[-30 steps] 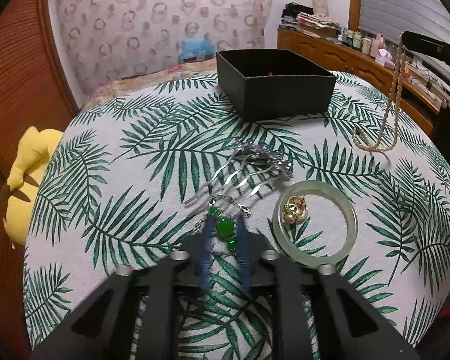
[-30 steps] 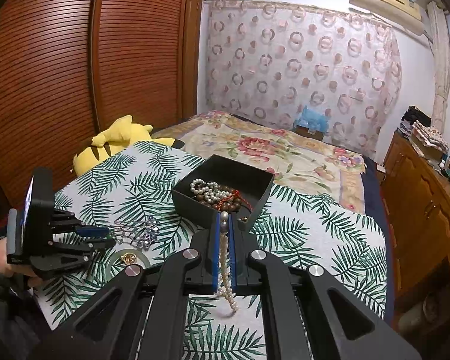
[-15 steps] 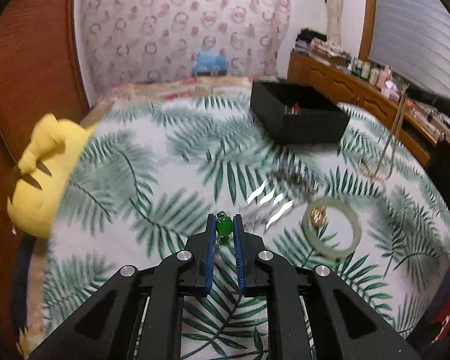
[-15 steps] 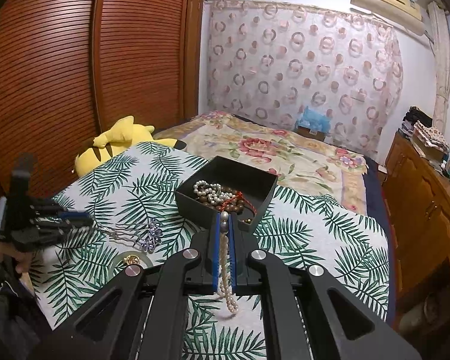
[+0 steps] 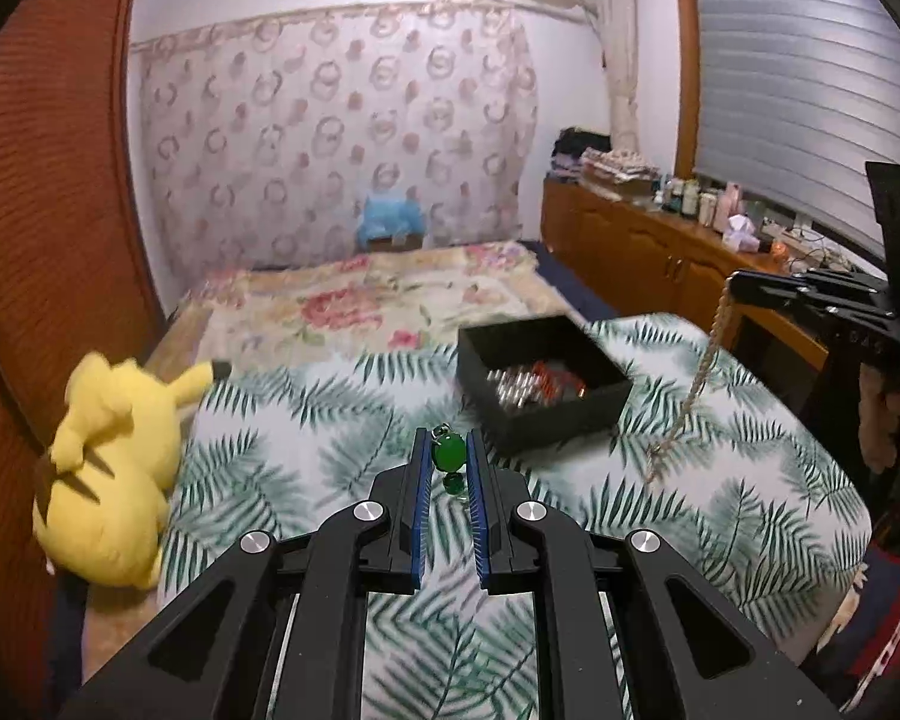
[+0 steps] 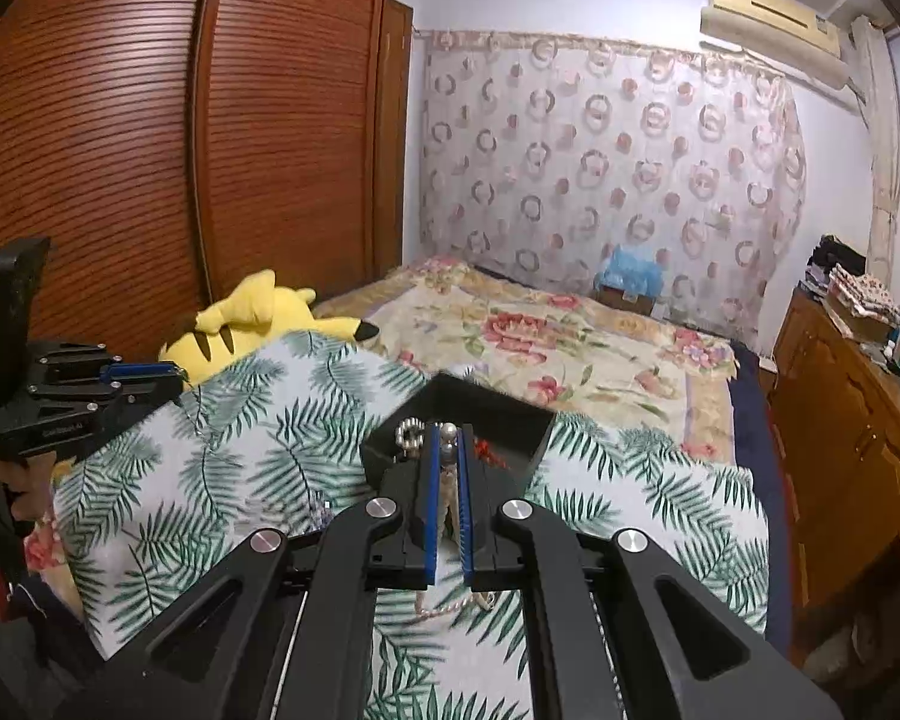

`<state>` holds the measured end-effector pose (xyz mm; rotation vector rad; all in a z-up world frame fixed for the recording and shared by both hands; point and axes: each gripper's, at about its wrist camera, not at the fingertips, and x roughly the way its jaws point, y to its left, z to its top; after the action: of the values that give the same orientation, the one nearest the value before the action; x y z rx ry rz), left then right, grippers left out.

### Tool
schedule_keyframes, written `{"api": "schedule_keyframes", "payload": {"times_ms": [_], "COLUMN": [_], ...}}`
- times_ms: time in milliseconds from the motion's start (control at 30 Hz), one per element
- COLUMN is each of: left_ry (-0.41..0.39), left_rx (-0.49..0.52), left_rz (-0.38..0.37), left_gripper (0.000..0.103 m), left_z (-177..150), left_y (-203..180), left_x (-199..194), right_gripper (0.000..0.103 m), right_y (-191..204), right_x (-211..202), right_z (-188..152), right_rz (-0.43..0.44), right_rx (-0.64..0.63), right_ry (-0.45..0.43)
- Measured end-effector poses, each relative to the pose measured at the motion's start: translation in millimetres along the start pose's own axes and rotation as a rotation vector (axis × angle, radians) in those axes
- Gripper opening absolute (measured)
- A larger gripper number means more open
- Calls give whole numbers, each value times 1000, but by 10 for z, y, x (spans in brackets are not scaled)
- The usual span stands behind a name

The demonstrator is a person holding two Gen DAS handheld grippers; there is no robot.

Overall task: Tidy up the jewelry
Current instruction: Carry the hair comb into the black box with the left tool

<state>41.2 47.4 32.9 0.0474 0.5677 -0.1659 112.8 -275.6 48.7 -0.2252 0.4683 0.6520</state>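
My left gripper (image 5: pixel 447 447) is shut on a green gem pendant (image 5: pixel 448 455) and holds it above the leaf-print table (image 5: pixel 306 450). My right gripper (image 6: pixel 448 444) is shut on a pearl necklace (image 6: pixel 448 480), which hangs below the fingers; in the left wrist view the strand (image 5: pixel 693 390) dangles to the right of the black jewelry box (image 5: pixel 543 381). The box holds silver beads and red pieces. In the right wrist view the box (image 6: pixel 486 420) lies just past my fingertips, and my left gripper (image 6: pixel 168 369) is at the far left.
A yellow plush toy (image 5: pixel 114 444) lies at the table's left edge. A floral bed (image 5: pixel 378 300) is behind the table. A wooden cabinet (image 5: pixel 660 252) with bottles stands to the right. A wooden wardrobe (image 6: pixel 150 150) stands at the left.
My left gripper has lifted the green pendant off the table and tilted up toward the box. The right gripper has risen with the necklace and moved slightly nearer the box.
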Motion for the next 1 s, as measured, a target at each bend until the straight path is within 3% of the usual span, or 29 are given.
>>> {"api": "schedule_keyframes", "payload": {"times_ms": [400, 667, 867, 1000], "left_ry": [-36, -25, -3, 17], "left_rx": [50, 59, 74, 72], "left_rz": [-57, -94, -100, -108], "left_gripper": [10, 10, 10, 10], "left_z": [591, 853, 891, 914], "left_y": [-177, -251, -314, -303], "left_x": [351, 724, 996, 1160], "right_gripper": [6, 6, 6, 7], "right_y": [-189, -375, -500, -581], "right_x": [106, 395, 731, 1021], "right_z": [641, 1028, 1043, 874], "right_rz": [0, -10, -16, -7], "right_rx": [-16, -45, -45, -18], "right_ry": [-96, -118, -88, -35]}}
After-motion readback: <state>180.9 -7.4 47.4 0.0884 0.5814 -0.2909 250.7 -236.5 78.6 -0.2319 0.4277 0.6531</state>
